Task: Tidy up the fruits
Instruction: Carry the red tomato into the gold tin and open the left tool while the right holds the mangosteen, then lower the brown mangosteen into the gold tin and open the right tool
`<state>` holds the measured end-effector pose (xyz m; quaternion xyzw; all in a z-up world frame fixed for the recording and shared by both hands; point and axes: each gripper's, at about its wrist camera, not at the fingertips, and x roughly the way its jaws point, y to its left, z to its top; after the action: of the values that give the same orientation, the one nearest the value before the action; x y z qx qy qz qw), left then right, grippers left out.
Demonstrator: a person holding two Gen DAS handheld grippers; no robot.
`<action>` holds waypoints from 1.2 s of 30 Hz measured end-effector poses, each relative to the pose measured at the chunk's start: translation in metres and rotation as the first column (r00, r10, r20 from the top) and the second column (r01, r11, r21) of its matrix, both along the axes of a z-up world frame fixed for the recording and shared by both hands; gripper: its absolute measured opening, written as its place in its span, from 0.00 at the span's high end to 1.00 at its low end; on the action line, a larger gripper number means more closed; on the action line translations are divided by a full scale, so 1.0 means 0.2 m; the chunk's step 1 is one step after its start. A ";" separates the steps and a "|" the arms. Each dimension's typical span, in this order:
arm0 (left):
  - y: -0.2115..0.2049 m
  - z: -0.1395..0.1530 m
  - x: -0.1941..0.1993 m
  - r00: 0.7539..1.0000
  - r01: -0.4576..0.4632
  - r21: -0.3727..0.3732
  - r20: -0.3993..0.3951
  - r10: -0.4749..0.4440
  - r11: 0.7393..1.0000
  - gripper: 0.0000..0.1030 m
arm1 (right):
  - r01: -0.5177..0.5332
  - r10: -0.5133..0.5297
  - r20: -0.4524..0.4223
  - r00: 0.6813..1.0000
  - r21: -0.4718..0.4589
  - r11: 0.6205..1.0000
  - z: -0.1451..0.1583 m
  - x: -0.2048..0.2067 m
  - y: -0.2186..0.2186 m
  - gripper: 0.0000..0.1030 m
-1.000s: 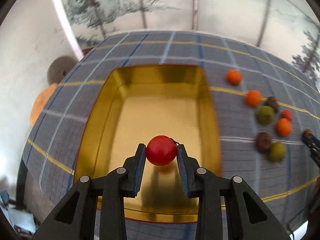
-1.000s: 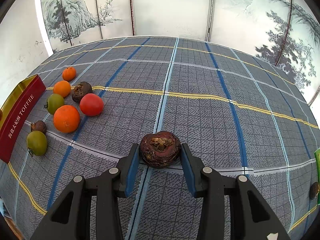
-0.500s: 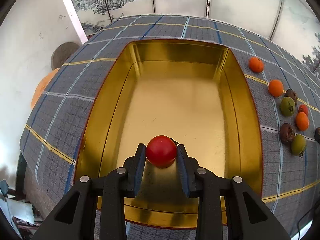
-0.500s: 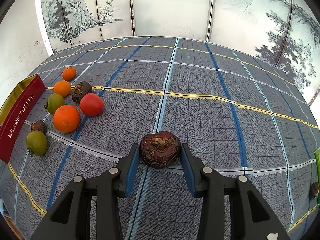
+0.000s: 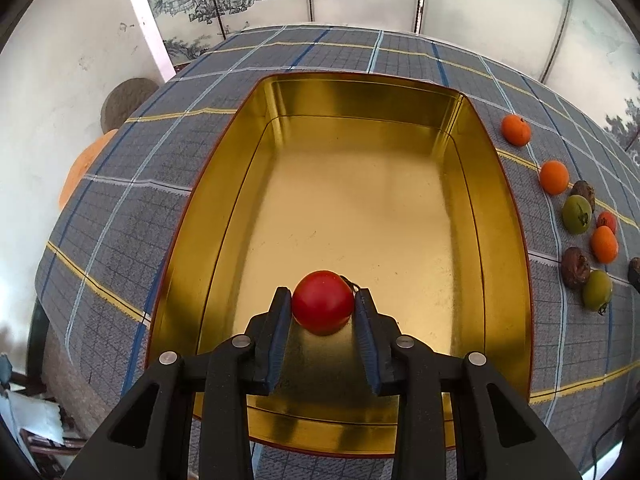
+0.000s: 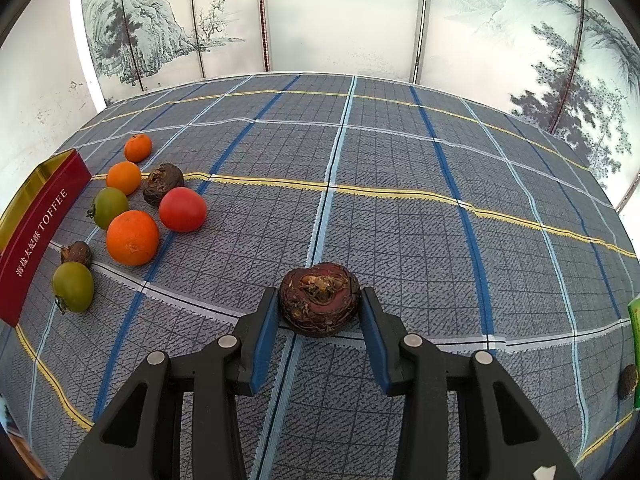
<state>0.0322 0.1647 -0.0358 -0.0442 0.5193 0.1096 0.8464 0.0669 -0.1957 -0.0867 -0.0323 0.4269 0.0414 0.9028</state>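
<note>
My left gripper (image 5: 323, 304) is shut on a red tomato (image 5: 322, 301) and holds it over the near end of the open gold tin (image 5: 500, 184). My right gripper (image 6: 319, 308) is shut on a dark brown water chestnut (image 6: 319, 298), low over the plaid tablecloth. Loose fruit lies right of the tin: oranges (image 6: 132, 237), green fruits (image 6: 73, 286), a red tomato (image 6: 182, 209) and brown chestnuts (image 6: 163, 177). The same group shows in the left wrist view (image 5: 576, 214).
The tin's red outer wall reads TOFFEE (image 6: 36, 236). A green packet edge (image 6: 634, 328) and a small brown item (image 6: 627, 376) lie at the far right. The table's left edge drops off beside a round orange stool (image 5: 80, 172). Painted screens stand behind.
The left gripper with the tomato has moved forward and lower over the tin. The right gripper has not moved.
</note>
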 end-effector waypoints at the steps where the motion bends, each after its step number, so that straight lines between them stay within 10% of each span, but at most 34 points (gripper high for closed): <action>1: 0.00 0.00 0.00 1.000 -0.001 -0.005 -0.001 0.001 1.000 0.65 | 0.001 -0.001 -0.002 1.000 0.001 1.000 0.00 0.00 0.00 0.64; 15: 0.00 0.13 -0.11 0.990 0.030 -0.014 0.138 -0.028 0.999 0.36 | -0.193 0.190 0.072 0.979 0.043 0.980 0.28 0.00 0.37 0.64; 25: 0.20 0.24 -0.28 0.971 -0.103 -0.062 0.210 0.113 0.993 0.30 | -0.540 0.537 0.062 0.841 0.122 0.833 0.33 -0.01 1.17 0.64; 36: 0.38 0.21 -0.39 0.958 -0.199 -0.078 0.192 0.211 0.977 0.28 | -0.648 0.649 -0.042 0.760 0.037 0.761 0.17 0.02 1.62 0.64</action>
<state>-0.0450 0.2398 0.0064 -0.1329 0.4274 0.1768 0.8766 0.0714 0.1279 -0.0528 -0.1678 0.4123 0.3559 0.8217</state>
